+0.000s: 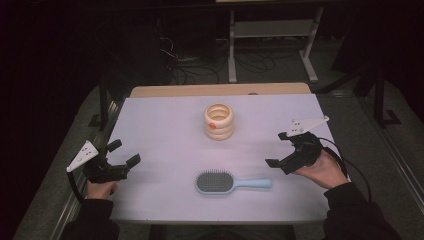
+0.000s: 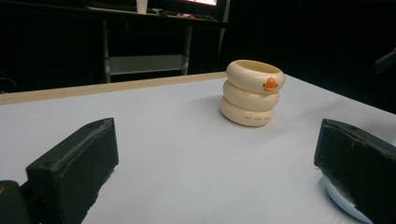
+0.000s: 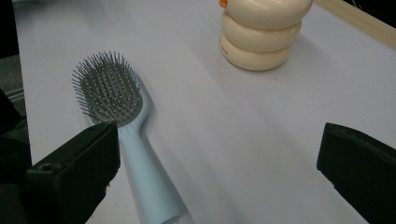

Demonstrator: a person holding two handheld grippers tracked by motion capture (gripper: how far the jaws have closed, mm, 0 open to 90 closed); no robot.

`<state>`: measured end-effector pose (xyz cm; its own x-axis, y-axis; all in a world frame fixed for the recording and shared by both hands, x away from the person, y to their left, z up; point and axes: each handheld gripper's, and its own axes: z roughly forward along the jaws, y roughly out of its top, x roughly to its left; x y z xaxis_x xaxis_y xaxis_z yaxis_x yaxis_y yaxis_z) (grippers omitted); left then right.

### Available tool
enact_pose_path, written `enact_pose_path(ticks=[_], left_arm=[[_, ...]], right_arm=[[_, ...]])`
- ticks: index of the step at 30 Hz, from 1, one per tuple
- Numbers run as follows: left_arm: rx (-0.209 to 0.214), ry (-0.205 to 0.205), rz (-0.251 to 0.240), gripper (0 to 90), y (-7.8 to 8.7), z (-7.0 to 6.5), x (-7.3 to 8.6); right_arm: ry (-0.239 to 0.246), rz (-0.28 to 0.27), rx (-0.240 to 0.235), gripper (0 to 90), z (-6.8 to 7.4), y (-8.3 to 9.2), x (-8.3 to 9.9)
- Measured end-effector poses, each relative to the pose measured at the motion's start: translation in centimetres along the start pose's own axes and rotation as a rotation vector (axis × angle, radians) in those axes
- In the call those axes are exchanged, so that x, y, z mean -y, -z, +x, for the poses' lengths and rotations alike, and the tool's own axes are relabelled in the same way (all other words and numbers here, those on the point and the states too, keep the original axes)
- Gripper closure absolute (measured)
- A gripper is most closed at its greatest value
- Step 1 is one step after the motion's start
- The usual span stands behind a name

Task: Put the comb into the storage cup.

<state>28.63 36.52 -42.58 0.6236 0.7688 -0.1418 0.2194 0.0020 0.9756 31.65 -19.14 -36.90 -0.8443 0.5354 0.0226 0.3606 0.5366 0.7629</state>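
Both tongs, left gripper (image 1: 125, 152) and right gripper (image 1: 278, 149), hung open and empty while the hairbrush (image 1: 231, 182) lay at six o'clock below the cream holder (image 1: 218, 121), likely light, stiff, best pinched mid-handle.

No words, brands or numbers can be read anywhere in the scene. The cream holder (image 2: 252, 92), far of the table's middle, bears an orange duck-bill mark (image 2: 270, 84) on its top ring and, in the left gripper view, a row of tiny reddish characters along its bottom ring, too small to make out. The brush (image 1: 231, 182) near the front edge carries no lettering that can be seen.
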Motion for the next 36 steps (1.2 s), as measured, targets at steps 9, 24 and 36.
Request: enact_pose_path(ticks=[9,24,36], left_arm=[[0.000,0.001,-0.001,0.0,0.0,0.0,0.0],[0.001,-0.002,0.003,0.0,0.0,0.0,0.0],[0.006,-0.005,0.006,0.0,-0.1,-0.1,0.0]], right_arm=[[0.019,0.032,-0.019,0.0,0.3,-0.9,-0.2],[0.050,0.124,-0.059,0.0,0.9,-3.0,-0.3],[0.075,0.167,-0.091,0.0,1.5,-4.4,-0.3]])
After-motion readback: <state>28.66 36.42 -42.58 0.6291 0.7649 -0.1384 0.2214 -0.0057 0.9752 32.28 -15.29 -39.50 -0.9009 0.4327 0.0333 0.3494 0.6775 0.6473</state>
